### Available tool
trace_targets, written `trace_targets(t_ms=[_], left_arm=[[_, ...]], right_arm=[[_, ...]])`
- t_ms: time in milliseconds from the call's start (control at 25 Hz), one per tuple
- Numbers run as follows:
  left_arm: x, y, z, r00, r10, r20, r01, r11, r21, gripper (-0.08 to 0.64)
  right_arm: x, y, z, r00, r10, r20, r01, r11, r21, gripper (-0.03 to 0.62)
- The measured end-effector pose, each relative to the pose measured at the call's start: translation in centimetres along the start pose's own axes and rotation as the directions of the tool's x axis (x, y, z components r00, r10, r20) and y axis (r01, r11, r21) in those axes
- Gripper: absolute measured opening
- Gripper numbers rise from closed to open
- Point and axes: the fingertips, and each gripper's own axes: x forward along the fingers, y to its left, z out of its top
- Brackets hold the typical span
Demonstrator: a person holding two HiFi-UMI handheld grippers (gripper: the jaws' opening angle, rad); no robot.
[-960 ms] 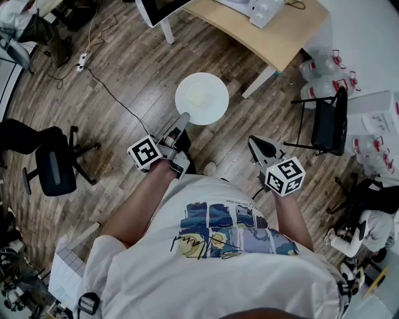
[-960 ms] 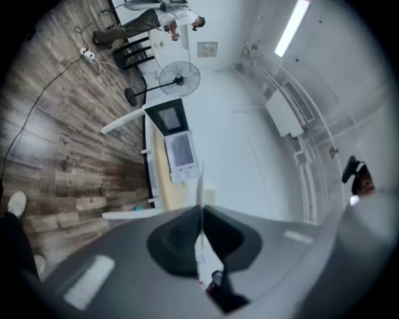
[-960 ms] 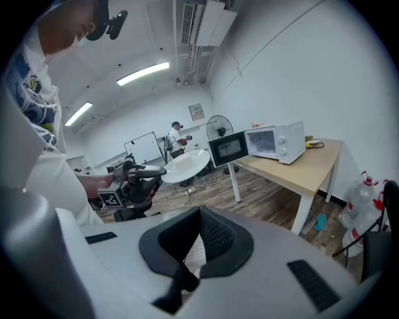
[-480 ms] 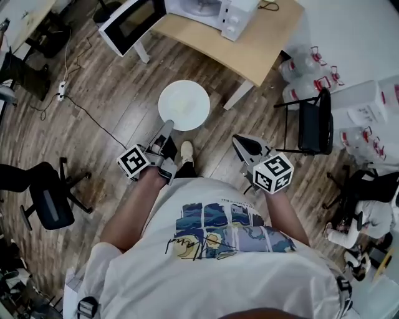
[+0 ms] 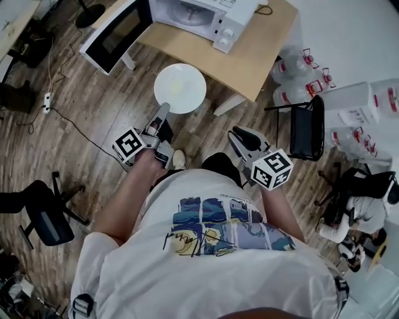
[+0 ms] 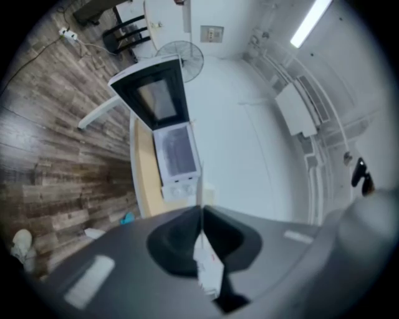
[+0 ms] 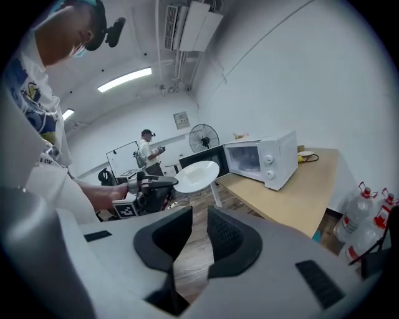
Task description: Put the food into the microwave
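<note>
1. Right, I judge this as the carry step: the plate (image 5: 179, 88) is in the air over the wooden floor (image 5: 93, 112), just short of the bench (image 5: 268, 47), not yet in the microwave (image 5: 199, 14).
2. My left gripper (image 5: 163, 111) has its jaws closed on the plate's near rim. In the left gripper view the plate shows as a thin edge-on line pinched between them.
3. My right gripper (image 5: 238, 136) hangs beside my body, jaws a small way apart with nothing between them.
4. The plate is round, so it has no long axis. It lies about level, face up, and reaches out from the jaws toward the microwave.
5. The food (image 5: 176, 87) is only a pale patch near the plate's middle; I cannot tell what it is.
6. The door (image 5: 115, 31) stands wide open, swung out past the bench edge, so the cavity is free to enter.
7. Next, as I see it, I must lift the plate to cavity height, keep it level, and steer it in clear of the door.
8. My worry is the one-sided rim grip: a tilt could slide the food off.
</note>
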Motion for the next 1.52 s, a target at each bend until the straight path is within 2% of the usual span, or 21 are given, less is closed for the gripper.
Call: trace_targets(t_ms=[120,320,600,840,1000,1240,1520], left_arm=[[1.8,1.2,1.4,0.999,0.023,0.034,-0.022,1.0,-0.015,0.015],[6.0,2.8,4.0,0.993,0.06,0.1,-0.058,0.998,-0.023,0.015],[12.5,5.0,7.0,0.972,0.117,0.203,-0.114,0.993,-0.028,0.015],[17.8,7.7,10.0,0.95,0.151,0.272,-0.146,0.989,-0.04,0.015],[20.9,9.5,12.3,0.948,0.17,0.271,-0.163,0.985,-0.048,0.015],[25.2,12.6,16.6,0.948,0.191,0.254,-0.181,0.982,-0.063,0.015],[29.8,16.3,20.9,0.957,0.219,0.189,-0.208,0.975,-0.079,0.015]], right_arm=[[0.5,-1.3,0.8,1.0,0.021,-0.001,-0.021,1.0,-0.013,0.066],[1.6,-6.4,2.7,0.998,0.054,-0.017,-0.055,0.998,-0.021,0.063],[2.7,-14.0,6.6,0.991,0.132,-0.035,-0.133,0.99,-0.054,0.04],[3.4,-18.5,6.8,0.985,0.158,-0.071,-0.162,0.986,-0.043,0.031],[4.6,-20.3,7.7,0.986,0.145,-0.079,-0.147,0.989,-0.031,0.029],[7.4,-22.4,10.4,0.995,0.076,-0.068,-0.077,0.997,-0.005,0.028],[11.0,-22.9,13.1,0.999,0.003,-0.05,0.0,0.999,0.054,0.026]])
